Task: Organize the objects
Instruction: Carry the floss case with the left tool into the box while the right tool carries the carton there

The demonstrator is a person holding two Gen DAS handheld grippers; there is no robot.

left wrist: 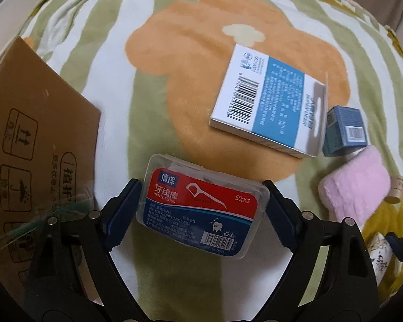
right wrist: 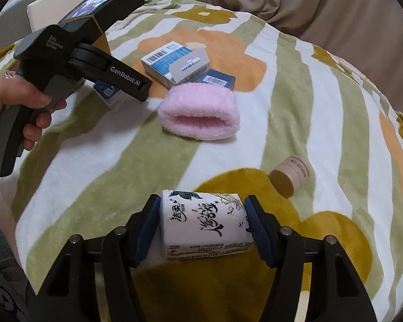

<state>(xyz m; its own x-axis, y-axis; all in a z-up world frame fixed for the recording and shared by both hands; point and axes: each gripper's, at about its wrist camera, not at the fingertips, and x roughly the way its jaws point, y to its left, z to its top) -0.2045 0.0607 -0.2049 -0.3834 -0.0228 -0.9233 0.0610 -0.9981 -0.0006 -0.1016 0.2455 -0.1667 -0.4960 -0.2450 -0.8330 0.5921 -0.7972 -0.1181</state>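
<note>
Both claws sit over packets on a striped, flower-patterned fleece blanket [left wrist: 115, 86].

The left claw [left wrist: 201, 201] stands wide around a clear plastic dental-floss box with a red label [left wrist: 204, 204], its pads right at the box's ends; whether they press I cannot tell. Beyond it lies a white-and-blue carton [left wrist: 266, 102], a brown cardboard box [left wrist: 40, 145] to its left. The right claw [right wrist: 201, 225], partly open, clamps a white printed tissue pack [right wrist: 204, 228]; ahead lies a pink fluffy cloth [right wrist: 198, 112].

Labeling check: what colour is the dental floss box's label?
Red on top, blue below, on the clear dental floss box; shows best in the left wrist view.
</note>
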